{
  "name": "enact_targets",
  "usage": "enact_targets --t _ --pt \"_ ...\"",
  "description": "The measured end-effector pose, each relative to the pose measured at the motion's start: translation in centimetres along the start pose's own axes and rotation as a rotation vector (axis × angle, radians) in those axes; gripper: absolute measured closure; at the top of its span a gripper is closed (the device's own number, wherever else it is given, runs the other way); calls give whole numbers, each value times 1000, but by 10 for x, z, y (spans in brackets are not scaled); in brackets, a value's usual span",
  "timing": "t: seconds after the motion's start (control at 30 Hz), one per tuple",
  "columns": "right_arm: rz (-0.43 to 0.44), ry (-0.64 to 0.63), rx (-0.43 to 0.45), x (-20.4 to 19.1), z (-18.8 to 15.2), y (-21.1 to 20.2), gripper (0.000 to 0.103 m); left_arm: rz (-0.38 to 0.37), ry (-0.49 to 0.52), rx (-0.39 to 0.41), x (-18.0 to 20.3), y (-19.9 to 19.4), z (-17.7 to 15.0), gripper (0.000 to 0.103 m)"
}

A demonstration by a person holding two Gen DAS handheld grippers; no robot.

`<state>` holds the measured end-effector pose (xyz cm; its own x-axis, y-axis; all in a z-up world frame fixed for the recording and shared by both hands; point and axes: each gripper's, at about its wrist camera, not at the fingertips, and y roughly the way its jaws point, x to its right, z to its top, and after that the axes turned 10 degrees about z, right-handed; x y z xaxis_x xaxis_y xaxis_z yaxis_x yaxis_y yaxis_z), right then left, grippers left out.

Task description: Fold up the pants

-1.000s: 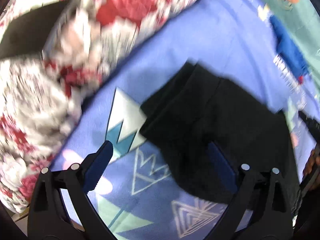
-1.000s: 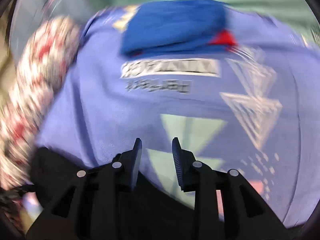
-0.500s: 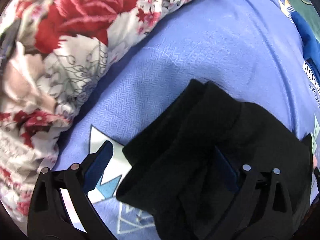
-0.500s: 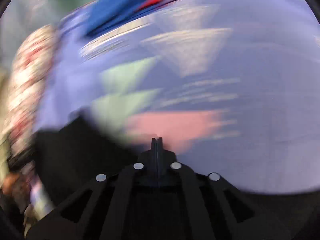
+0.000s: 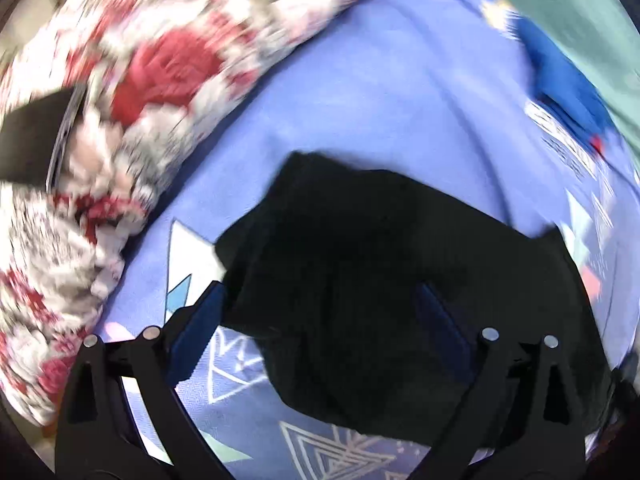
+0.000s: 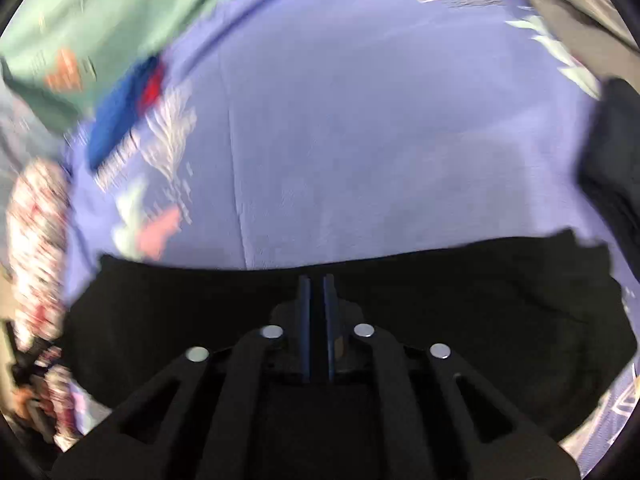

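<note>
Your right gripper pinches the black pants edge; your left gripper gapes empty above them. Carry the fold squarely forward, edges aligned.

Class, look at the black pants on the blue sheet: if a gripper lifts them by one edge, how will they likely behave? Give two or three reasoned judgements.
The black pants are probably floppy: they lie in soft, uneven folds on the blue sheet, so free parts would likely droop. They probably slide rather than roll. The right gripper appears nearly closed at their edge, which suggests thin, easily pinched cloth.
</note>
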<state>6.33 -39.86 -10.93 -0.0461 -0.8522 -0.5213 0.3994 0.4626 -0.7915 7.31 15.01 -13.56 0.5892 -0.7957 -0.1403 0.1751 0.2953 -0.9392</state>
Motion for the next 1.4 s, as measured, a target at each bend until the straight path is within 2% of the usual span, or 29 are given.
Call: enact_targets --t 0.03,0.1,0.17,0.23,0.37,0.5,0.57,0.63,0.67,0.73,0.83,0.97,1.0,1.07,1.13,1.2,1.23,1.27,1.3,1.33,1.4 --pt "15 35 11 11 -4 -14 69 -2 43 4 8 -2 -1 6" --pt "-17 93 55 36 -16 -47 50 11 119 24 33 -3 -1 5" --pt "-59 147 106 63 -29 -80 45 59 134 24 34 9 -4 5" --pt "-64 230 134 89 -38 -103 38 65 115 0 38 20 -3 5" --pt "-65 350 151 126 -65 -125 38 133 135 -7 25 35 -8 5" --pt "-61 400 178 133 -64 -111 38 191 147 -33 22 55 -6 5" --pt "-99 407 203 139 -59 -107 41 188 140 -43 25 65 -3 4" --pt "-120 412 194 138 -49 -96 90 187 139 -46 29 70 1 3" --pt "-142 415 177 138 -43 -95 90 187 139 -47 30 72 3 3" --pt "-161 387 202 129 -32 -103 96 183 133 -53 31 79 5 3" --pt "-101 353 238 112 -15 -115 97 161 106 -76 26 85 12 3" --pt "83 306 341 84 6 -144 97 188 138 -58 28 87 28 3" --pt "102 299 349 82 8 -148 97 191 139 -58 29 86 31 3" --pt "87 311 329 94 4 -143 97 184 135 -63 24 94 37 3" --pt "65 380 279 121 -5 -125 97 182 137 -61 24 93 39 3" --pt "-39 468 187 158 -20 -97 97 182 139 -63 22 93 39 3" --pt "-62 504 153 170 -26 -87 95 183 139 -63 15 84 29 3" --pt "-29 538 160 182 -31 -82 95 186 140 -63 14 84 29 3" --pt "-8 557 181 186 -33 -84 91 191 138 -61 15 84 31 3" --pt "4 578 192 188 -33 -86 75 191 133 -59 14 82 33 3" --pt "20 574 201 186 -31 -87 58 191 118 -60 8 67 28 3"
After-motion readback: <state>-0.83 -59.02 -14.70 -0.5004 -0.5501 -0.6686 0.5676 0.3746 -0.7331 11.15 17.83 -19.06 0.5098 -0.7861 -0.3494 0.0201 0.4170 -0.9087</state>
